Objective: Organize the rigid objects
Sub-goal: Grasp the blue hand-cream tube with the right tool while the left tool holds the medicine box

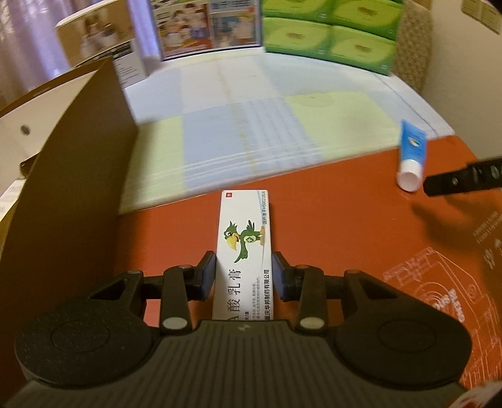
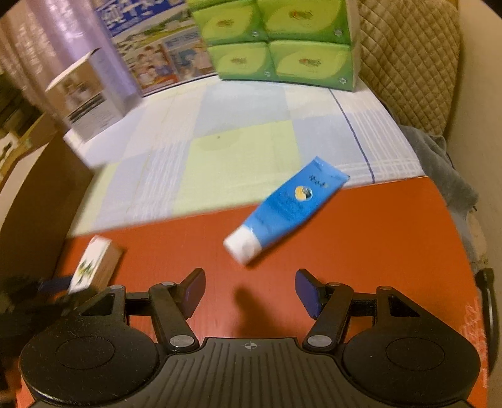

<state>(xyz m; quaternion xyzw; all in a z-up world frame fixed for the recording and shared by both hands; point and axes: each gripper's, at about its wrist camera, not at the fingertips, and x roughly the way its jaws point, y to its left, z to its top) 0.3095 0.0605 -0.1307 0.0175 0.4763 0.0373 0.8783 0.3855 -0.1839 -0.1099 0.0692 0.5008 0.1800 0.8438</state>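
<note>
Behind everything, seen along my left claw, green tissue packs [image 1: 329, 31] are stacked at twelve o'clock beside a printed picture box [image 1: 207, 25], on a pale blue-and-green checked cloth [image 1: 251, 125]. Nearer me lies an orange-red mat with white line drawings [image 1: 345, 219]. A brown cardboard flap [image 1: 78, 172] rises at nine o'clock. My left gripper [image 1: 244, 276] is clenched on a long white cardboard carton printed with a green parrot and black Chinese characters [image 1: 243, 238]; both blue pads press its long sides and it juts out toward twelve o'clock over the mat. At two o'clock a blue plastic tube with a white cap [image 1: 411, 157] lies at the mat's edge, cap toward me. A black fingertip of my other claw sits just beside that cap, at three o'clock.

Along my right claw the same checked cloth [image 2: 235, 141] and green tissue packs [image 2: 276, 40] fill the far side, with a quilted tan cushion [image 2: 408, 62] at two o'clock and a white-and-grey printed box [image 2: 84, 97] at ten o'clock. My right gripper [image 2: 250, 292] is released, jaws apart with only bare orange-red mat [image 2: 376, 235] between them. The blue tube [image 2: 288, 207] lies at twelve o'clock just beyond my fingertips, untouched, slanted with its white cap toward me and its crimped end reaching the cloth. At nine o'clock the parrot carton [image 2: 91, 266] shows, blurred, in my left claw.
</note>
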